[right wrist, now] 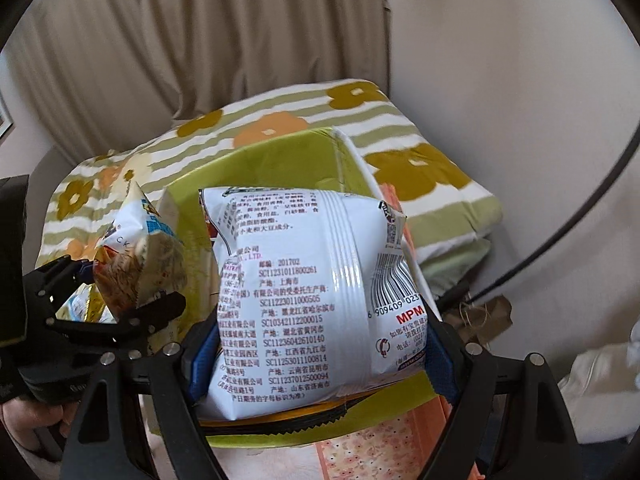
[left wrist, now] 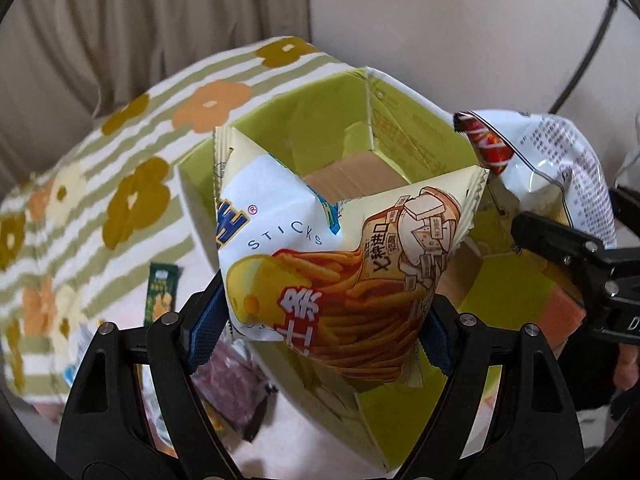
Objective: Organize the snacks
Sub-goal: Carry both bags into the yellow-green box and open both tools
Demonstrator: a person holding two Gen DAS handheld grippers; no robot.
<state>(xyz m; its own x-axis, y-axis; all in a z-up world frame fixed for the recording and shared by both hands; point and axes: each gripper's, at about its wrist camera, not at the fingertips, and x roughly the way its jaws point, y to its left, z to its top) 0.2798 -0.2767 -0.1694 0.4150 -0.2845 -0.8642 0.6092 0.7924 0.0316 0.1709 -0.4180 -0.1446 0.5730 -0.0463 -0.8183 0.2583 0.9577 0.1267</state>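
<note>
Mid-task: left gripper (left wrist: 328, 320) clamped on cheese-sticks bag (left wrist: 340, 264) and right gripper (right wrist: 316, 356) clamped on white chip bag (right wrist: 308, 300), both over the open green box (left wrist: 424, 136), neither dropped in; loose snack packets (left wrist: 160, 292) wait on the bed beside it, box contents mostly hidden.

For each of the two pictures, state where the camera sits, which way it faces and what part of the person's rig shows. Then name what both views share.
Left wrist: on the left gripper, facing down over the open green box; its fingers clamp the cheese sticks bag.
Right wrist: on the right gripper, facing down at that box; its fingers clamp the white chip bag.
Shared: box, both bags, floral pillow.
</note>
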